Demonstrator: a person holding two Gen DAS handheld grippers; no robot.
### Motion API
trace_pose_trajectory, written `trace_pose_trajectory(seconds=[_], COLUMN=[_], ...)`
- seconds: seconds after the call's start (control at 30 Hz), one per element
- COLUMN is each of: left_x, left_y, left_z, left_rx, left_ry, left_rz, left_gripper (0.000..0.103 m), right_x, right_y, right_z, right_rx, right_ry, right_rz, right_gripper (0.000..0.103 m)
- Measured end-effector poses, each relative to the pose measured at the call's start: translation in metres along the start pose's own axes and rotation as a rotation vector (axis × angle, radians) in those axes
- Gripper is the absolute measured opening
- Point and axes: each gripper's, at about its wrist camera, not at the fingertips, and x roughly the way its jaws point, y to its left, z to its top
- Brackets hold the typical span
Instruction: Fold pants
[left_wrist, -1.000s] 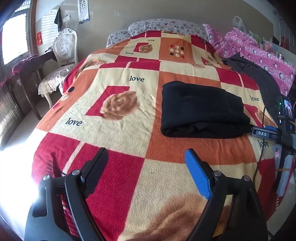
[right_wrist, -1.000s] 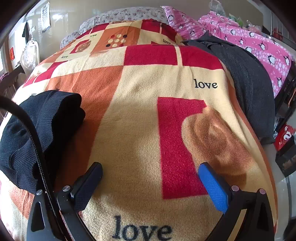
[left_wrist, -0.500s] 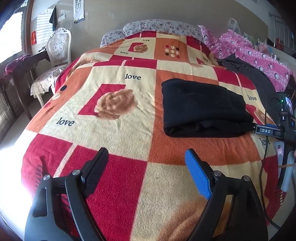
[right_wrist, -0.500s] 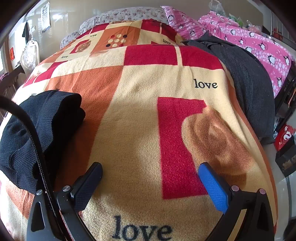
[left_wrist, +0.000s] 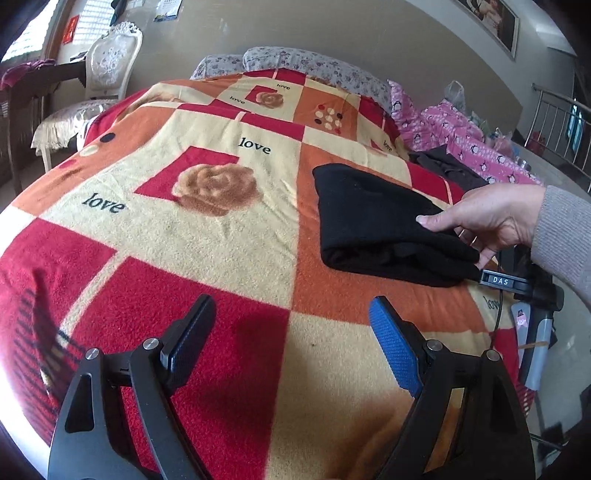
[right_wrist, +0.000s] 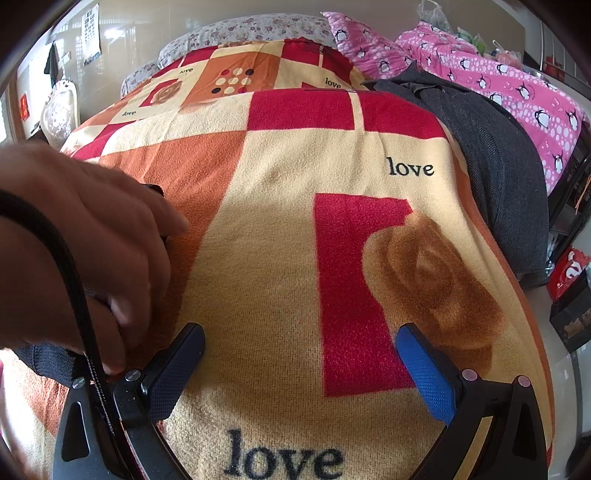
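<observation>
The black pants (left_wrist: 373, 218) lie folded into a thick rectangle on the checked bed blanket (left_wrist: 229, 229). A bare hand (left_wrist: 484, 218) rests on their right end and grips it. My left gripper (left_wrist: 291, 325) is open and empty, low over the blanket in front of the pants. My right gripper (right_wrist: 299, 354) is open and empty and lies on the blanket; its body shows at the right of the left wrist view (left_wrist: 517, 284). In the right wrist view the hand (right_wrist: 85, 236) covers most of the pants (right_wrist: 44, 358).
A dark grey garment (right_wrist: 491, 162) and pink penguin bedding (right_wrist: 517, 85) lie along the bed's right side. Floral pillows (left_wrist: 295, 62) are at the head. A white chair (left_wrist: 96, 81) stands left of the bed. A black cable (right_wrist: 74, 284) crosses the right wrist view.
A bare hand has come in and taken hold of the right end of the folded pants. The left gripper's view has swung and tilted. The right gripper has not moved.
</observation>
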Motion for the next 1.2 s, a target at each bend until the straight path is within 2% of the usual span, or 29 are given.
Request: trace_pose_trajectory(seconds=[0.03,0.13,0.47,0.7,0.93,1.03,1.2], left_x=[0.002,0.009,-0.008,-0.006,-0.017,-0.011,-0.003], left_y=[0.004,0.009,-0.003,0.0,0.0,0.003,0.014], left_z=[0.0,0.001,-0.004,0.0,0.001,0.002,0.002], left_rx=[-0.018,-0.041,0.038,0.0,0.012,-0.004,-0.064], left_ry=[0.016,0.061,-0.014,-0.039,-0.098,-0.061,-0.023], left_rz=[-0.026,-0.042,-0.025,-0.064,-0.083,-0.059,-0.071], left_gripper=[0.085,0.085,0.085,0.085,0.085,0.085,0.085], right_x=[0.0,0.0,0.0,0.0,0.0,0.0,0.0], right_y=[0.0,0.0,0.0,0.0,0.0,0.0,0.0], right_z=[0.0,0.0,0.0,0.0,0.001,0.001,0.0], right_rx=[0.0,0.0,0.0,-0.001,-0.001,-0.001,-0.001], right_ry=[0.0,0.0,0.0,0.0,0.0,0.0,0.0], right_rz=[0.0,0.0,0.0,0.001,0.001,0.001,0.001], right_gripper=[0.103,0.103,0.103,0.103,0.103,0.103,0.103])
